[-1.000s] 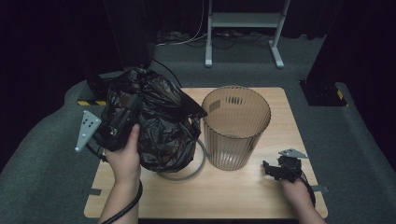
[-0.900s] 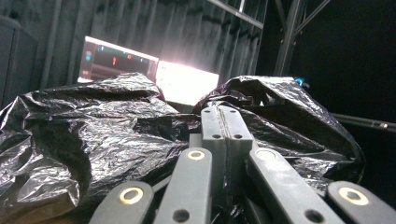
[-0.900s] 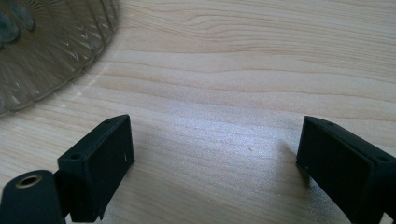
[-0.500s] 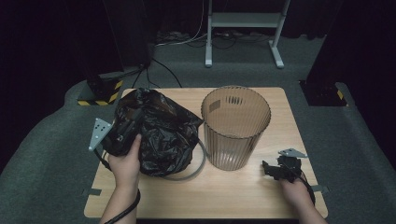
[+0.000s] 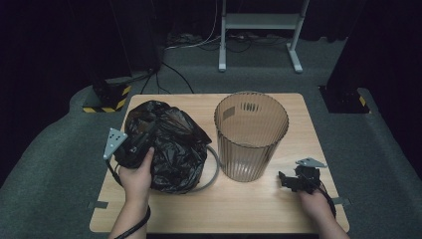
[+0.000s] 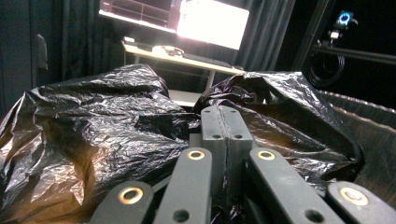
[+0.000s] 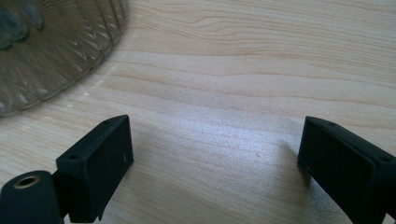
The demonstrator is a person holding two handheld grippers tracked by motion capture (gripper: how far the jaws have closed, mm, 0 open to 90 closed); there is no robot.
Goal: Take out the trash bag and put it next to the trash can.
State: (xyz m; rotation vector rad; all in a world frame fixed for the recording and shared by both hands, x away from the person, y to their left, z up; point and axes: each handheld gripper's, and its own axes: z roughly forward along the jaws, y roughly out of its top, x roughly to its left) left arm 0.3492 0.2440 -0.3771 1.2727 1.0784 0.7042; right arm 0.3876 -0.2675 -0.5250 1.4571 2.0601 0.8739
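Crumpled black plastic bin bag [image 5: 171,147] lies heaped on the left half of the light wooden desk [image 5: 249,204], in the left-centre of the high view. A grey cable [image 5: 213,172] curls out from under the bag's right edge.

Left claw [image 5: 144,137] is pushed into the bag's upper left side, with the person's left hand [image 5: 135,174] behind it and the grey three-cornered plate [image 5: 113,143] sticking out toward the left edge of the frame. In the left gripper view the two grey pads [image 6: 227,135] sit pressed flat together at centre frame, with folds of black plastic bulging up on both sides and behind them. The claw is closed; whether a fold of the bag is pinched between the pads I cannot tell.

Ribbed, translucent brownish plastic waste bin [image 5: 251,134] stands upright just to the right of the bag, near frame centre, with its mouth facing up. Bag and bin look close together; contact cannot be made out.

Right claw [image 5: 288,180] rests low at the lower right of the high view, near the bin's base, in the right hand [image 5: 313,201]. In the right gripper view its black jaws stand wide apart over bare wood, gripping nothing, with the bin's ribbed base in the upper left corner.
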